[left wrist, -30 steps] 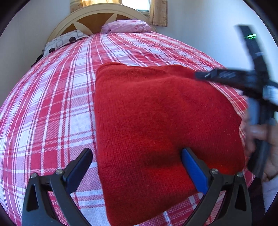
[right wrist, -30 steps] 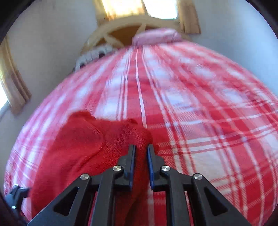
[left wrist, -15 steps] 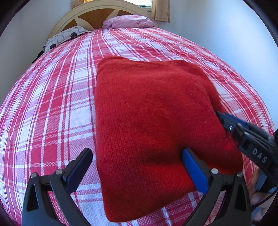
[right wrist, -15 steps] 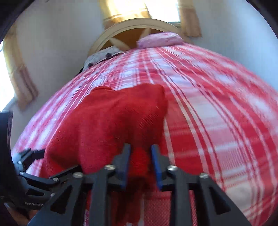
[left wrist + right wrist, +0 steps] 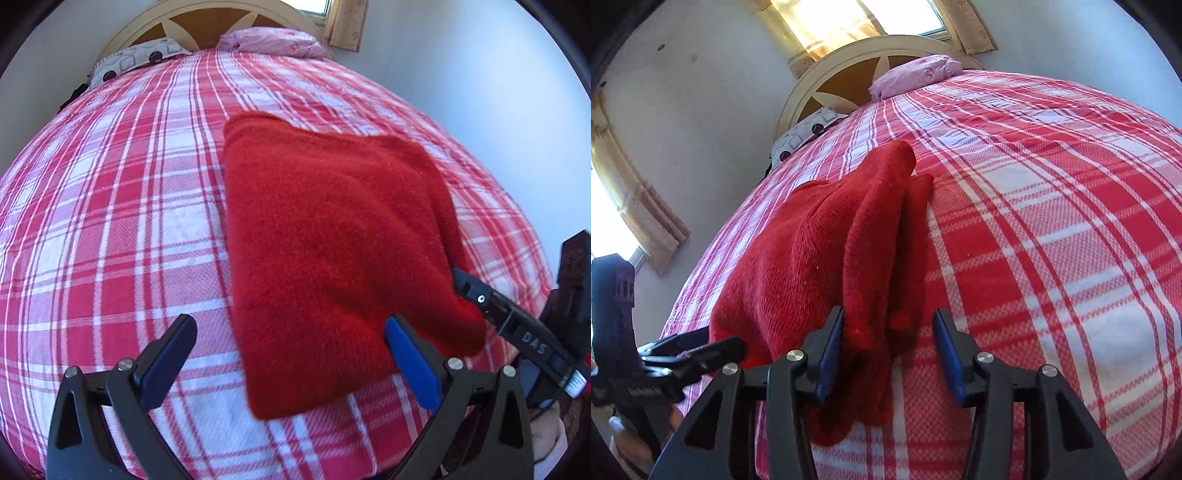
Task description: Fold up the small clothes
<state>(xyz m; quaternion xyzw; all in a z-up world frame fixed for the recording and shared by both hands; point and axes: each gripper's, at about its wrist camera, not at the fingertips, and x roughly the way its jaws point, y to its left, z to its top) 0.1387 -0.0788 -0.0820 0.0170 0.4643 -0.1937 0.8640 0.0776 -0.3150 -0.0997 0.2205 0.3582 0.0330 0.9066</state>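
1. The red knit lies folded into a thick, roughly square pad on the near right part of the plaid bed. In the right wrist view its stacked layers show along the right edge, with a loose corner bunched at the near end.
2. A second ago the right gripper was pinching that edge and carrying it over; its jaws have just been opening. They now stand apart with the cloth's edge lying between them. The left pad is against the knit or nearly so, the right pad clear of it.
3. So the fold has been laid down and let go. This fold looks done, though the near corner is untidy.
4. The left gripper hangs spread wide over the near left edge of the knit, holding nothing.
5. Pillows sit far off at the headboard.
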